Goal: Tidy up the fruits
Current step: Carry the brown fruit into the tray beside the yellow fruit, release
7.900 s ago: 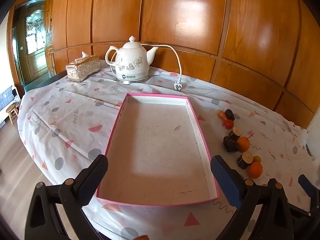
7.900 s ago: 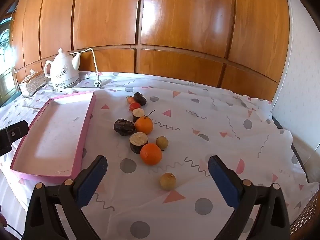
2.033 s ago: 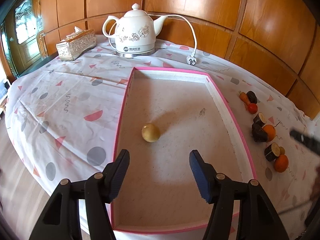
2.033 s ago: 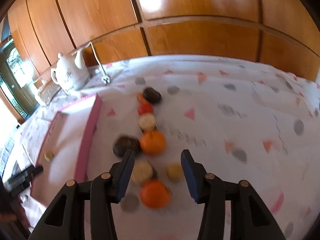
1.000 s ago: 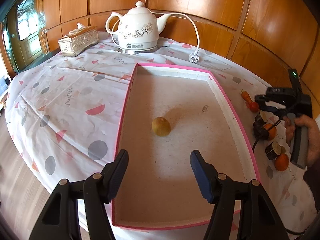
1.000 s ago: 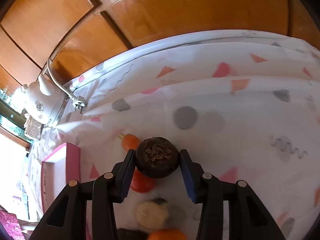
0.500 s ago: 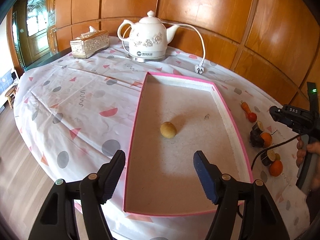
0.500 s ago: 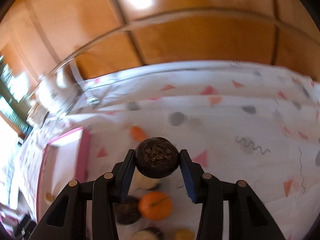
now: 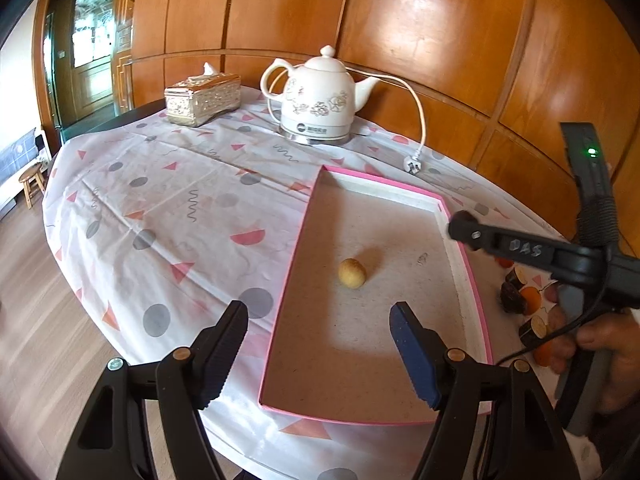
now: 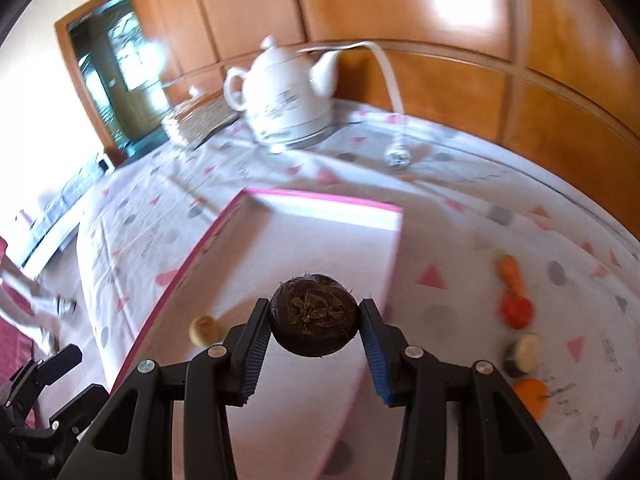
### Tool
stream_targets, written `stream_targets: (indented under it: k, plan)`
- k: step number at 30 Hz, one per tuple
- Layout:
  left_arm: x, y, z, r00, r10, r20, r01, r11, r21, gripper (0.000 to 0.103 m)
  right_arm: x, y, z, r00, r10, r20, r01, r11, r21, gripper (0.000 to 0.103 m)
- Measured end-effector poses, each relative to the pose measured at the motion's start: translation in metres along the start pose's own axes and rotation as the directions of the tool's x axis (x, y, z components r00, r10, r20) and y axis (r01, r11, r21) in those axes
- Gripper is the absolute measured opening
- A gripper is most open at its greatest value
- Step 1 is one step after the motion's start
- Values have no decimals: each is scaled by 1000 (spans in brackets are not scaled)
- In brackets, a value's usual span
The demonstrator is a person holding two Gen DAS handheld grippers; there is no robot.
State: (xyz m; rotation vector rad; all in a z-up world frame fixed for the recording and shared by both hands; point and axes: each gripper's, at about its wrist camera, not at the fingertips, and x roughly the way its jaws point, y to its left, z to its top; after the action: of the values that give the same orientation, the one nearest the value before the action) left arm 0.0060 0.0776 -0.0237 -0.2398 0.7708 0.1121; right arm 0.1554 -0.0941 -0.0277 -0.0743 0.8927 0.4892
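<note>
Pink-rimmed and shallow, the tray lies on the table's patterned cloth, its far short edge towards the white electric kettle and the ornate tissue box at the back edge by the wood-panelled wall. One small tan round fruit rests on the tray's bare speckled floor, about midway along and nearer the left long rim.

The left gripper hovers over the tray's near end; its jaws have just been opening and stand apart with nothing between them.

The right gripper is clamped on a dark brown, rough-skinned round fruit, both blue pads pressed to its sides, and holds it above the tray's right half, clear of the floor. From the left wrist view this gripper reaches in over the tray's right rim, a person's hand around its handle.

Beyond the right rim, on the cloth, the remaining fruits lie in a loose row: a small carrot-like piece, a red fruit, a cut dark fruit with a pale face and an orange.
</note>
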Motion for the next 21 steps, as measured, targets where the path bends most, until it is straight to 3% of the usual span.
stream_targets:
  k: [8, 10, 12, 21]
  plan:
    - [4, 7, -1, 1000, 6, -14, -6, 1000, -18, 74, 37, 29, 7, 997, -13, -79, 10, 1000, -27, 46]
    - [5, 8, -1, 1000, 8, -17, -9, 1000, -18, 74, 40, 28, 9, 996, -9, -87, 8, 1000, -9, 54]
    - [6, 8, -1, 1000, 9, -18, -9, 1000, -22, 74, 38, 27, 9, 997, 3, -83, -3, 1000, 7, 62]
    - [5, 2, -4, 1000, -1, -17, 1, 1000, -6, 74, 11, 16, -12, 999, -45, -30, 47, 997, 53, 62]
